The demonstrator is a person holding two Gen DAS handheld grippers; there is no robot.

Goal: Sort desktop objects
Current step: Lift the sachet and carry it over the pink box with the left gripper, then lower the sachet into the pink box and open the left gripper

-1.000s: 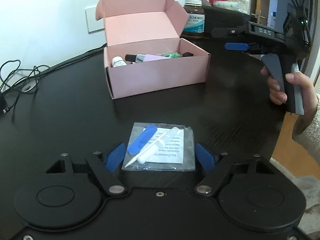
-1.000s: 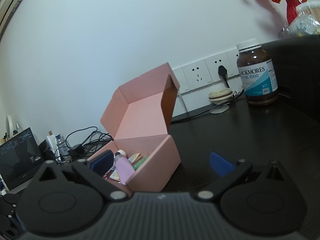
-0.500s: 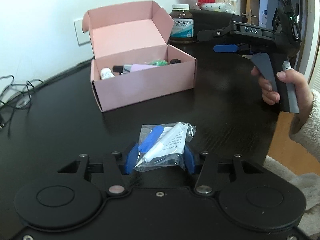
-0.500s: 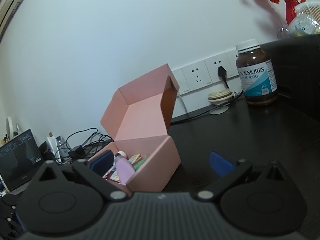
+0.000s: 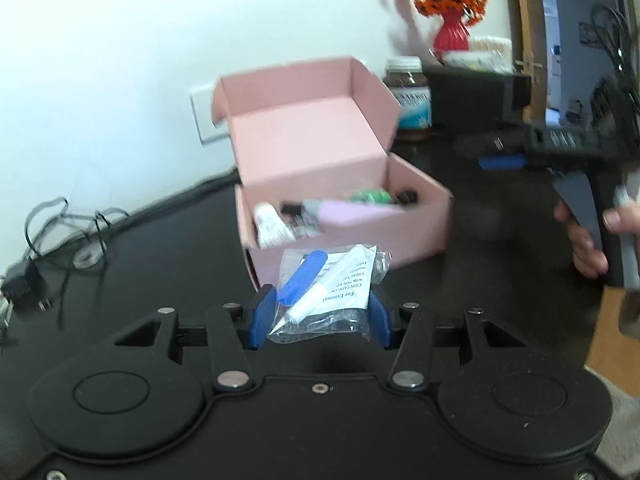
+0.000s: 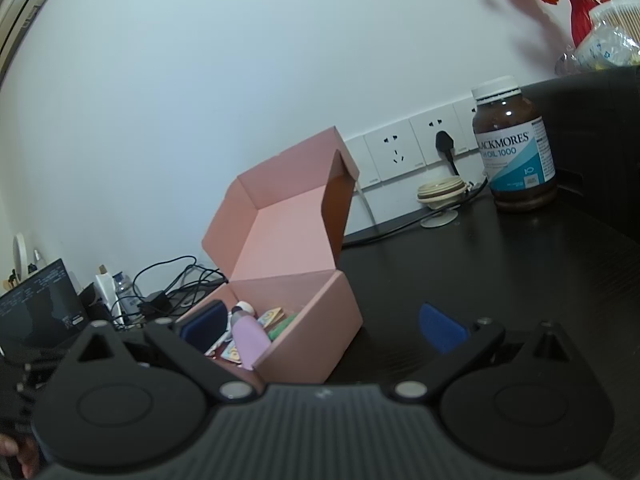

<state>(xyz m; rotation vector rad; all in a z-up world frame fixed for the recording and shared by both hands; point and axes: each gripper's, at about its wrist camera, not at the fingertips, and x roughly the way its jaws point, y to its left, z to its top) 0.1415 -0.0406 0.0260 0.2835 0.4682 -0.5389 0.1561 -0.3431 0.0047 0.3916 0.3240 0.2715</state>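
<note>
A white wall with sockets stands behind the dark table (image 5: 132, 256). At the lower middle of the left wrist view, the left tongs (image 5: 318, 316) pinch a clear plastic bag (image 5: 332, 280) between their blue pads, having just closed on it. Inside the bag a blue stick and a white tube lie side by side, their long axes slanting from lower left to upper right, the tube's tip pointing down-left toward the camera. Just beyond the bag sits the open pink box (image 5: 344, 204), its lid upright, with small items inside. The right tongs (image 6: 320, 328) are spread wide with nothing between them, beside the box in the right wrist view. A brown bottle (image 6: 514, 148) stands at the upper right.
</note>
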